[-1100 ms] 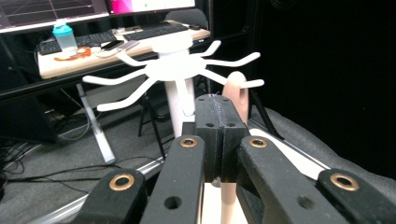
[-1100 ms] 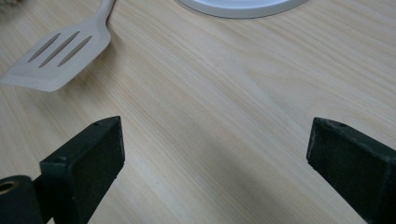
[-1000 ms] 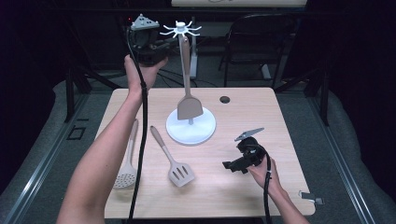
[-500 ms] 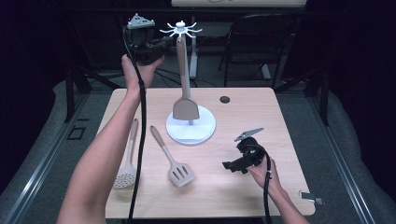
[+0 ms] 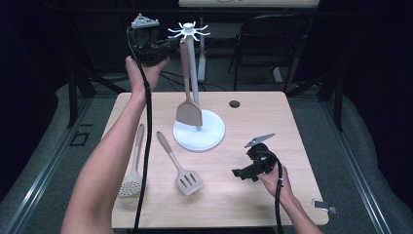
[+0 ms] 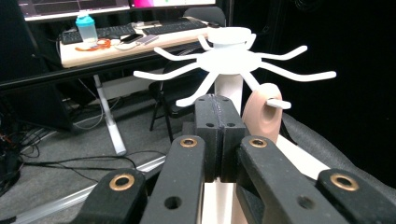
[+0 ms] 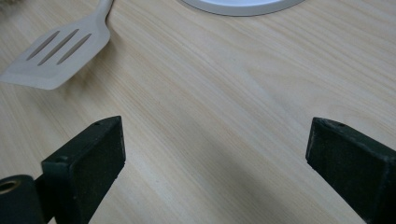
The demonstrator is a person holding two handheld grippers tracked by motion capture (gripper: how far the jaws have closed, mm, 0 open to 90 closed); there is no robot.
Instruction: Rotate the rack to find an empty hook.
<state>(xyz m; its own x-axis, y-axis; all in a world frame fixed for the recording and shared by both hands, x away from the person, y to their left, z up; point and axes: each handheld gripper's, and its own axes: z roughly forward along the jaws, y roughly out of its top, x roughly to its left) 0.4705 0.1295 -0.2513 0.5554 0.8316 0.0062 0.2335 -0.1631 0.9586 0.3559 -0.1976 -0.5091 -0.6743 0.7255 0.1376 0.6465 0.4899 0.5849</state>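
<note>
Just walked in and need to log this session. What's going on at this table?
A person is hanging kitchen utensils on a white rack. A solid spatula hangs by its handle hole on one of the rack's hooks, and the left gripper, jaws shut with nothing between them, sits beside the handle's top. A slotted spatula and a skimmer lie on the table. The right gripper rests open near the table's right side.

Wooden table (image 5: 292,126): stand (image 5: 199,136), two utensils
</note>
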